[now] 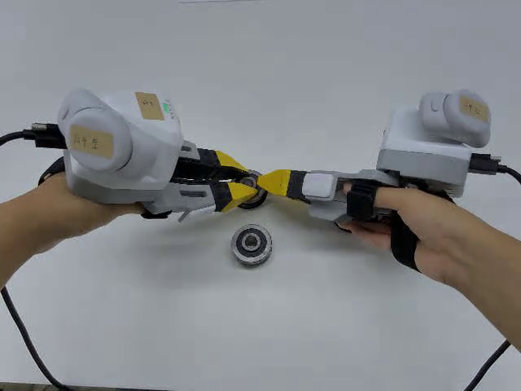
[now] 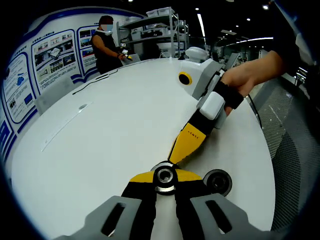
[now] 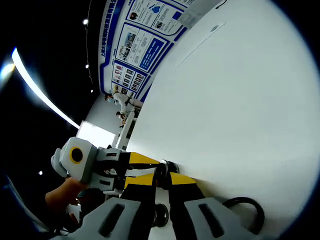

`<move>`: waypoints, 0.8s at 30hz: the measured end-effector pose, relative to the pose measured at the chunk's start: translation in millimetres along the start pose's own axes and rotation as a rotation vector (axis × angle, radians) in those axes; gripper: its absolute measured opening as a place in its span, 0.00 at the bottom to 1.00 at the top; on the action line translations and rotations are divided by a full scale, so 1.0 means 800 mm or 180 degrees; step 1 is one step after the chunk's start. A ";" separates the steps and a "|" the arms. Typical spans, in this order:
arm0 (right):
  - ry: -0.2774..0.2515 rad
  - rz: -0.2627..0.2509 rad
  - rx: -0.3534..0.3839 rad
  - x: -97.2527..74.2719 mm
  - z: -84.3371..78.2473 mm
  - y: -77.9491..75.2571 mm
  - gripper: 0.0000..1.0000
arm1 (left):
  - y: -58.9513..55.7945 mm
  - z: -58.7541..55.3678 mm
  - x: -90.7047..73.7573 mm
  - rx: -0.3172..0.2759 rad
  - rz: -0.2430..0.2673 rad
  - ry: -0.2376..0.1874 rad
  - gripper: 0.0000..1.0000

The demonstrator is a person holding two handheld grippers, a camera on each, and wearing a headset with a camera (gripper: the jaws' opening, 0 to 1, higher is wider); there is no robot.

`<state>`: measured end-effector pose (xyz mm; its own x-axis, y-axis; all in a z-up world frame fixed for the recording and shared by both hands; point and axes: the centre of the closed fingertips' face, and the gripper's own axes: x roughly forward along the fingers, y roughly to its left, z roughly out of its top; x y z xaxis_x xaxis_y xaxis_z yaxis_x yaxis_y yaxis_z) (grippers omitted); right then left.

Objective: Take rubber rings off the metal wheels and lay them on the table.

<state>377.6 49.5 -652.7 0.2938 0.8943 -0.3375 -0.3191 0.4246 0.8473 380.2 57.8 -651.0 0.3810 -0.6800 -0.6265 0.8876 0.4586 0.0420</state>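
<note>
The left gripper (image 1: 238,182) clamped a wheel (image 2: 165,178) between its jaws over the table (image 1: 326,65), while the right gripper (image 1: 270,182), jaws narrow, pinched that wheel's rim from the opposite side, and a second wheel (image 1: 251,245) lay just beside it.

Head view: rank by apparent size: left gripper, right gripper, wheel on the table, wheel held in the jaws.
1. left gripper, largest, though perhaps nearer the camera.
2. right gripper.
3. wheel on the table.
4. held wheel: mostly hidden by jaws, so unsure against the one on the table.
</note>
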 end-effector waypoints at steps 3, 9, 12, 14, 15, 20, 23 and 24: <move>0.0003 -0.0021 0.0008 0.000 0.000 -0.002 0.09 | 0.000 0.000 0.000 0.0000 -0.0002 -0.0001 0.13; 0.0005 -0.0072 0.0001 0.000 0.000 -0.006 0.05 | 0.000 0.000 0.000 0.0001 -0.0001 0.0000 0.13; 0.0013 -0.0082 -0.0005 0.000 -0.001 -0.006 0.04 | -0.001 0.000 0.000 0.0007 -0.0003 0.0003 0.13; 0.0020 -0.0095 -0.0040 0.000 -0.001 -0.006 0.04 | -0.001 0.000 0.000 0.0006 -0.0005 0.0002 0.13; 0.0023 -0.0102 -0.0050 0.000 -0.001 -0.006 0.04 | -0.001 0.000 0.000 0.0007 -0.0005 0.0003 0.13; 0.0032 -0.0147 -0.0132 0.000 0.000 -0.006 0.03 | -0.001 0.000 0.000 0.0009 -0.0004 0.0008 0.13; 0.0011 -0.0172 -0.0069 0.000 0.001 -0.007 0.02 | -0.001 0.000 0.000 0.0013 -0.0005 0.0011 0.13; 0.0016 -0.0176 -0.0074 0.000 0.000 -0.007 0.02 | -0.001 0.000 0.000 0.0012 -0.0004 0.0013 0.13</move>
<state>379.6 47.1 -657.4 0.3070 0.8701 -0.3856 -0.3235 0.4765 0.8175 379.7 57.1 -651.0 0.3787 -0.6784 -0.6296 0.8891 0.4555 0.0441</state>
